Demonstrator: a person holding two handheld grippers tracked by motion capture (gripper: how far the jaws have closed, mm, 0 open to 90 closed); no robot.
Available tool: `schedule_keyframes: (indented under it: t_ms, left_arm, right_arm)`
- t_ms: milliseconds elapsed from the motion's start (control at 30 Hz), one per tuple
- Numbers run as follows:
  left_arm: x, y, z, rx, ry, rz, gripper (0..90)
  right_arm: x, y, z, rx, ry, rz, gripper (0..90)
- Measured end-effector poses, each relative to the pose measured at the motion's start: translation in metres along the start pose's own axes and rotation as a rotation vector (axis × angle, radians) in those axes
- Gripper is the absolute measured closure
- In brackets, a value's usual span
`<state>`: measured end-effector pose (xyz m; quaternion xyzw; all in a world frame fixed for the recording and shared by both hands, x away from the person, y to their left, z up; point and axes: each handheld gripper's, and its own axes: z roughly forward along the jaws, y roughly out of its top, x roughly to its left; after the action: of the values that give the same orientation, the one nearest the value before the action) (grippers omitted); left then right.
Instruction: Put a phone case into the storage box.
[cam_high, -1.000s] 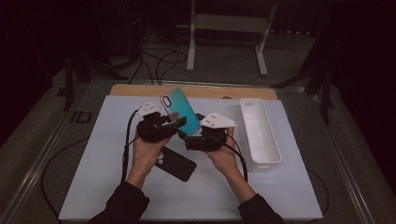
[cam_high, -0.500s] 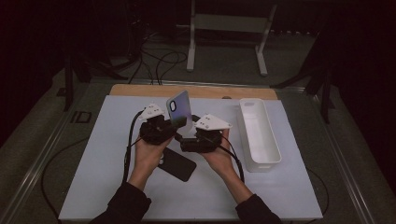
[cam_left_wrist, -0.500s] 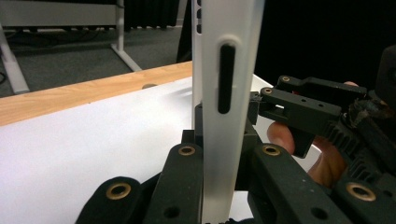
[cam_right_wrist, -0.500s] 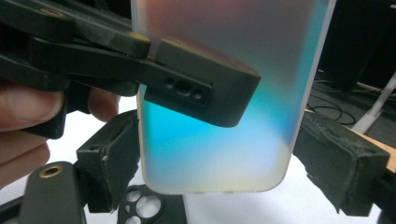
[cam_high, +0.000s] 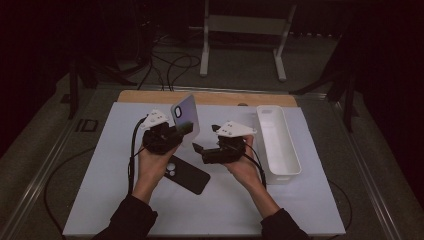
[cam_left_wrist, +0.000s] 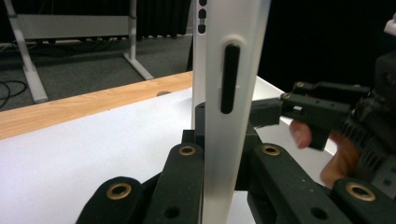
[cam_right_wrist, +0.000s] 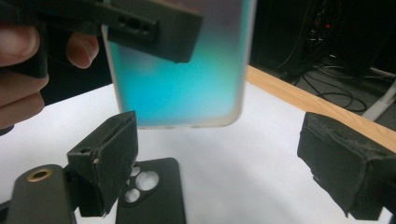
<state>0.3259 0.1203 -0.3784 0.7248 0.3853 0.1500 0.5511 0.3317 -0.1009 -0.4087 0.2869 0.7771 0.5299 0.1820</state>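
- Above the middle of the white mat (cam_high: 100, 200), in the high view, the left gripper (cam_high: 186, 129) holds a shiny phone case (cam_high: 185, 116) up in the air. A second ago the case leaned off to the right. Now it stands nearly straight up. The jaws have just been closing, and the case is between them, so I think the hold is now firm and the case is ready to be passed on or put down.
- The right gripper (cam_high: 199, 150) waits just beside it, low and to the right, not touching the case. A black phone case (cam_high: 186, 174) lies flat on the mat near the person's left hand (cam_high: 155, 165).
- A long white tray (cam_high: 277, 142) sits at the right side of the mat. The wooden edge (cam_high: 145, 96) runs along the far side. The mat is bare to the left and near the person, so there is lots of room to move there.
- In the left gripper view, the case (cam_left_wrist: 229, 93) stands on its thin edge, squeezed tight between the two black jaws. The right gripper (cam_left_wrist: 280, 109) pokes in from the right, close by.
- In the right gripper view, its own jaws stand wide apart with nothing between them. The case (cam_right_wrist: 187, 79) hangs in front, glowing blue and green, with one jaw of the left gripper pressed on it. The black case (cam_right_wrist: 149, 196) lies on the mat below, so the right gripper should keep above it.
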Motion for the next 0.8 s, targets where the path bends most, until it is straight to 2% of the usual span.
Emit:
schedule_keyframes:
  t_ms: [200, 433, 533, 800]
  left_arm:
    - [0.001, -0.003, 0.001, 0.007, 0.004, 0.002, 86.1]
    - [-0.001, -0.005, 0.005, 0.014, -0.001, 0.005, 86.1]
    - [-0.003, -0.005, 0.006, 0.017, -0.001, 0.013, 86.1]
    - [-0.006, -0.007, 0.009, 0.027, 0.001, 0.025, 86.1]
  right_arm:
    - [-0.008, 0.008, -0.011, -0.012, 0.000, 0.011, 12.3]
    - [-0.012, 0.026, -0.022, -0.043, -0.011, 0.007, 12.3]
    - [-0.011, 0.036, -0.023, -0.062, -0.009, 0.006, 12.3]
    - [-0.004, 0.055, -0.018, -0.074, 0.008, 0.002, 12.3]
